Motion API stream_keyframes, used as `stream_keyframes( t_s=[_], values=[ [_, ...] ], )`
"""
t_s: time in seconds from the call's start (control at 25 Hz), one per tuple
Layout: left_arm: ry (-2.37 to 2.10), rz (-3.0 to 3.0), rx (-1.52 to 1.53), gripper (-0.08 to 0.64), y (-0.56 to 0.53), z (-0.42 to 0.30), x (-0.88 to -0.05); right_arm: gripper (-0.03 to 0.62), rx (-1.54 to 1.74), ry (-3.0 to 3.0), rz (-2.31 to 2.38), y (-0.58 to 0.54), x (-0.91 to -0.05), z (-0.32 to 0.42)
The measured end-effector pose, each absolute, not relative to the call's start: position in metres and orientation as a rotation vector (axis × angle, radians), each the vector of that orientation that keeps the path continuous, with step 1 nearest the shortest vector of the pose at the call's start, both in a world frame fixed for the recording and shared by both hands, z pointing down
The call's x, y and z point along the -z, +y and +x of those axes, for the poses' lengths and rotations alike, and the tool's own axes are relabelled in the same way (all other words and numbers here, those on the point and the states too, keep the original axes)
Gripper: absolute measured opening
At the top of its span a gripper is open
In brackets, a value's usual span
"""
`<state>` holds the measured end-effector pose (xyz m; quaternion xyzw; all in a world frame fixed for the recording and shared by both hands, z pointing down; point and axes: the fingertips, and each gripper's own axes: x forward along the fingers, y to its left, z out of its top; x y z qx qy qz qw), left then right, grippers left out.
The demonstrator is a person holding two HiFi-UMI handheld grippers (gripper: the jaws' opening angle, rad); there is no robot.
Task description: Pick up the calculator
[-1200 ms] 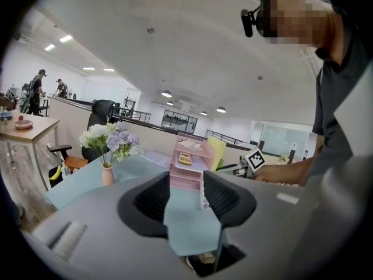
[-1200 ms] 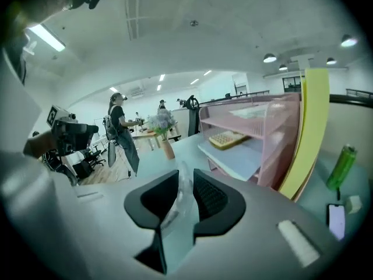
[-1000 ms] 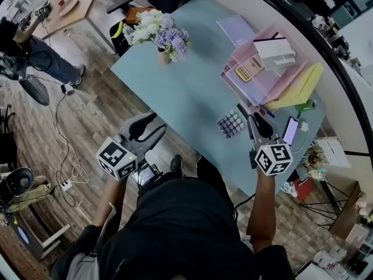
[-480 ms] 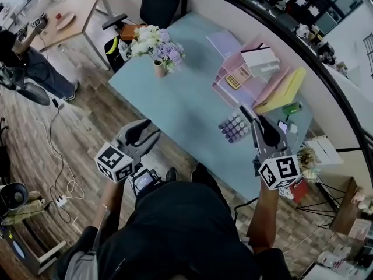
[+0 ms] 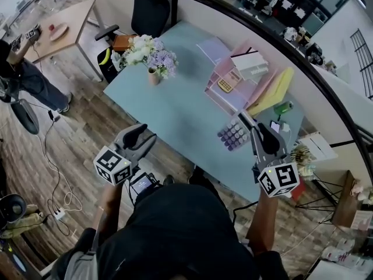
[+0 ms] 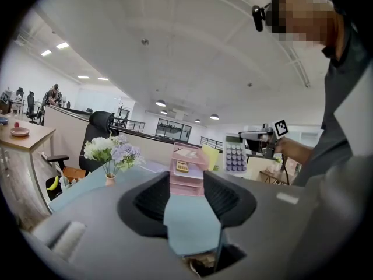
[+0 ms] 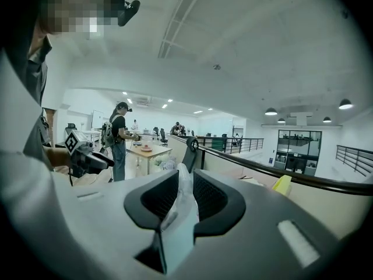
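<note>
The calculator, pale with rows of purple keys, is off the light blue table near its right front edge. My right gripper is shut on its edge. The left gripper view shows the calculator held upright in the air, keys facing that camera. From the right gripper view only a thin pale edge shows between the jaws of the right gripper. My left gripper hangs beside the table's front left edge, open, with nothing between its jaws.
A pink stack of trays holds a small yellow calculator. Next to it lie yellow folders and a phone. A vase of flowers stands at the table's left end, a purple notebook at the back. A person stands far left.
The right gripper and the calculator have drawn slightly toward me and away from the trays. The left gripper has hardly moved.
</note>
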<state>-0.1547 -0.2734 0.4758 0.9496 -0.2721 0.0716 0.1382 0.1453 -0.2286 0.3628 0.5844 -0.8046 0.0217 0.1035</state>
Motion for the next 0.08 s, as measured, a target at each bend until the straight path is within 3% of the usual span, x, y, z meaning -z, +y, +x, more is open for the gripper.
stream_keyframes(
  t_s=[0.08],
  values=[
    [-0.78,2.749,-0.205,0.19,-0.2732,-0.1557,-0.4754,0.08,-0.075,-2.366,1.727,-0.2255,-0.366,0.1442]
  ],
)
